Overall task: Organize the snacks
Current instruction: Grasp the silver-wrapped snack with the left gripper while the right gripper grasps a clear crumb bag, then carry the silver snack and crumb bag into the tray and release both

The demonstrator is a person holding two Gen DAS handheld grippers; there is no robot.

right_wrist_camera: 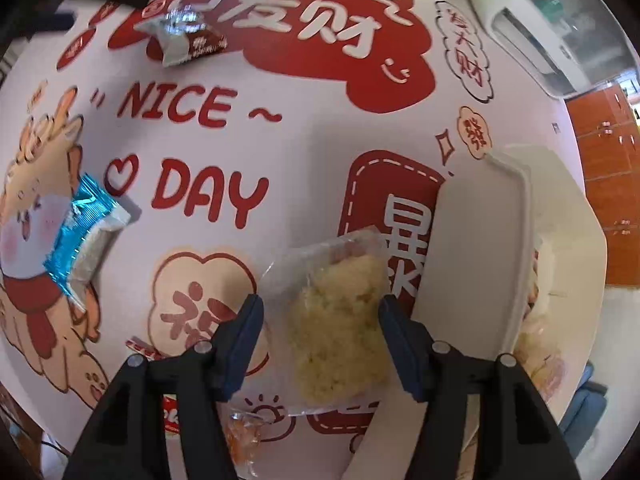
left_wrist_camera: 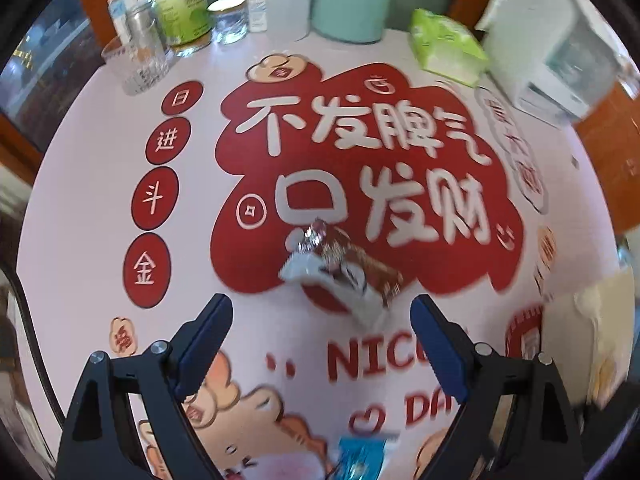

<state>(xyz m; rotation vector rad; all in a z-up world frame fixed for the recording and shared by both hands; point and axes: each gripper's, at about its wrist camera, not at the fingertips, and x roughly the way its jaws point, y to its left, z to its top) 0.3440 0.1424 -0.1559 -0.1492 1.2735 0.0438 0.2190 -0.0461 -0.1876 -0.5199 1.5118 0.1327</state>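
**Both grippers over the printed cloth, snacks loose on the table**

Right wrist view, near to far. We see the right gripper [right_wrist_camera: 320, 312] at the bottom centre with its jaws set fairly wide. A clear packet of pale crumbly snack [right_wrist_camera: 338, 320] lies between them on the tablecloth [right_wrist_camera: 304, 148]; the right fingertip sits at the packet's edge, but we cannot tell whether it touches, and the left one stands clear, so we record no grip. At the lower left of the frame a small orange wrapped sweet [right_wrist_camera: 242, 436] lies near the left finger. Just right of the gripper a white container [right_wrist_camera: 480, 248] stands with its rim beside the packet. At the left edge lies a blue foil packet [right_wrist_camera: 82, 236]. In the upper left lies a brown and silver snack packet [right_wrist_camera: 186, 36].

Left wrist view. The left gripper [left_wrist_camera: 322, 320] has its jaws spread wide and nothing between them. The brown and silver snack packet [left_wrist_camera: 340, 268] lies just beyond the fingertips at frame centre, apart from both. Along the top stand a green tissue pack [left_wrist_camera: 446, 44], a teal canister [left_wrist_camera: 350, 4] and several bottles and jars [left_wrist_camera: 184, 8].
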